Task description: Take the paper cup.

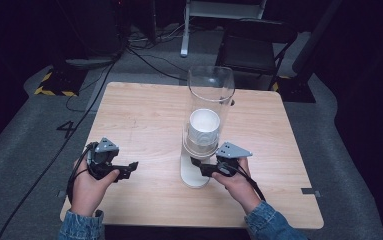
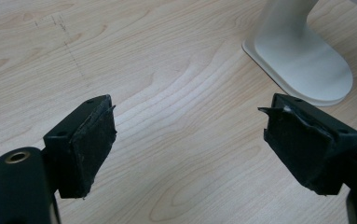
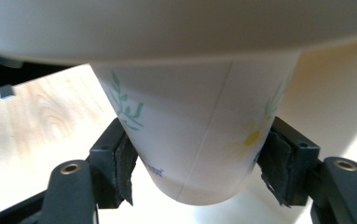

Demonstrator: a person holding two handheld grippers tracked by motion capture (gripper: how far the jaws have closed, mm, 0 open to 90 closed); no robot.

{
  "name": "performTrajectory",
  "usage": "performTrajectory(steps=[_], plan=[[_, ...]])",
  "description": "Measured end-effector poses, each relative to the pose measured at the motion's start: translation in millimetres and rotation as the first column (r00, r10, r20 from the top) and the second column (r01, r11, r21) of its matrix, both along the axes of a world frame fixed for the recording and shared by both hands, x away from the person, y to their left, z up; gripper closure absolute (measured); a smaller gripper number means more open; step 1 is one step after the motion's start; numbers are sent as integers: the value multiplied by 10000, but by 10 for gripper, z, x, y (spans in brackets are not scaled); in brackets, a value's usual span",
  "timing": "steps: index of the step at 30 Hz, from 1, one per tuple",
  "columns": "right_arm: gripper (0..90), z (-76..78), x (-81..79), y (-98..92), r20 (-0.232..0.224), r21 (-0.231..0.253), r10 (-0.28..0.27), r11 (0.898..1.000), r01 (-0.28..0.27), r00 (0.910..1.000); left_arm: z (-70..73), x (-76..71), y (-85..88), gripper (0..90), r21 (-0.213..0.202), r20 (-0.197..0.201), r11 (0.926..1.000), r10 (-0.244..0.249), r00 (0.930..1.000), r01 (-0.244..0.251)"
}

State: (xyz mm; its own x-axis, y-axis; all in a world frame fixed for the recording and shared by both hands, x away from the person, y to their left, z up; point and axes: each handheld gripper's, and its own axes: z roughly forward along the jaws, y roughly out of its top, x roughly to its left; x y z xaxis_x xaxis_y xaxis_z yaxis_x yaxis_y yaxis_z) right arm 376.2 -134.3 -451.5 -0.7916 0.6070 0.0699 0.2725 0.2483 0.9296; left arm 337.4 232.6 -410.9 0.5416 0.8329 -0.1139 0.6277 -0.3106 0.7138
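White paper cup (image 3: 199, 135) with a printed daisy and green leaf pattern, clamped by the right gripper (image 3: 199, 163) below a cup dispenser.

Both black pads (image 3: 126, 170) of the right gripper press the cup's lower wall, one on each side, and the cup hangs from the underside of the tall clear plastic dispenser tube (image 1: 210, 95). A stack of white cups (image 1: 204, 127) sits inside that tube, which rises from a white oval stand base (image 1: 195, 175) on the light wooden table (image 1: 144, 120). The right gripper (image 1: 204, 169) reaches in from the base's right side. The left gripper (image 1: 129, 167), held in the person's left hand (image 1: 90, 187), sits well apart to the left, jaws spread wide over bare wood with nothing between them. The stand base (image 2: 306, 65) lies just ahead of its jaws.
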Motion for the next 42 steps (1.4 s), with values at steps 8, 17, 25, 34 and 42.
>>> performTrajectory(steps=[8,17,25,34,42], plan=[[347,-104,14,14,-365,-138,-67,9999,62,9993,6,-7,16,164,-6,53,10000,55,10000,-55],[344,-249,1,5,-789,-542,-200,9984,157,9967,13,2,-5,164,-151,19,9998,-104,9999,104],[344,-344,-4,6,-893,-970,-231,9952,144,9957,7,15,-9,164,-213,-14,9997,-83,10000,83],[344,-421,-32,-2,-1086,-1282,-284,9916,143,9937,8,38,-21,164,-167,-9,9997,-158,9999,158],[344,-464,-53,-3,-1072,-1518,-258,9884,93,9939,13,53,-36,164,-191,-26,9996,-215,9998,215]])
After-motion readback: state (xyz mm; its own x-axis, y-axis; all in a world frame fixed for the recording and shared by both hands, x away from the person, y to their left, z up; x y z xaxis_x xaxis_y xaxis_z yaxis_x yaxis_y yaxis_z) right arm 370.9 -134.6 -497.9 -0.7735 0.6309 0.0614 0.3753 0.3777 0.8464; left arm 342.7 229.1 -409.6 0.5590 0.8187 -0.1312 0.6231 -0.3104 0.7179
